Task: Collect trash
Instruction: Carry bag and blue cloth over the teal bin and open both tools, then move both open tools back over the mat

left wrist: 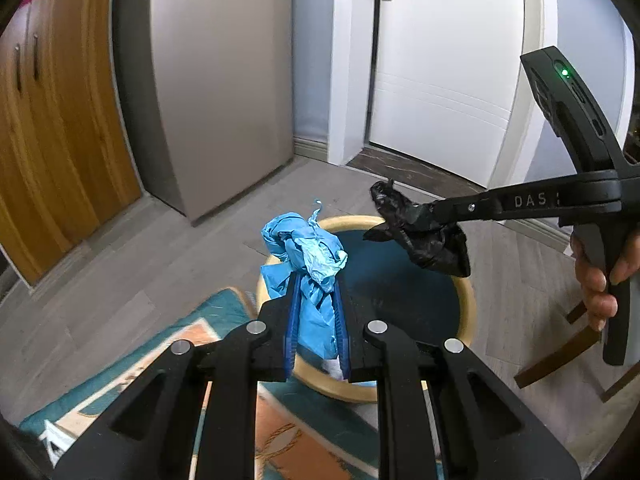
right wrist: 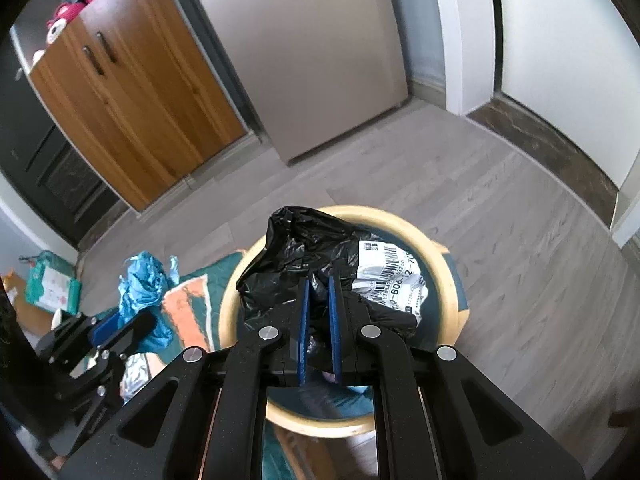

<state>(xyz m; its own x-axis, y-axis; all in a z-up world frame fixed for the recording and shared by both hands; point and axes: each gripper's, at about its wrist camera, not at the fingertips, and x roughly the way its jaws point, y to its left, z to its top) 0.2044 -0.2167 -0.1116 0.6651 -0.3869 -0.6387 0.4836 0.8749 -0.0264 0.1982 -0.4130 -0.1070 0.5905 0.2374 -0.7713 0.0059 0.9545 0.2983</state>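
Two hand-held grippers (left wrist: 316, 280) (right wrist: 318, 280) each clamp one wad over one bin (left wrist: 468, 296).

surface: grey wood floor (right wrist: 500, 208) | on it: patterned rug (left wrist: 132, 352), round bin (right wrist: 448, 276)

Home, fridge (left wrist: 220, 92), wardrobe (right wrist: 136, 104) (wooden), door (left wrist: 444, 64)

Crumpled wrapper (left wrist: 312, 264) at frame centre is bright blue with paler turquoise folds; the bag (right wrist: 308, 264) is glossy black with a white label (right wrist: 390, 276) printed in black barcode stripes. Bin (left wrist: 468, 300) rim is pale yellow, its inside dark teal. Rug (left wrist: 132, 352) at lower left: teal with orange and cream shapes. Claw pads (left wrist: 292, 320) are blue
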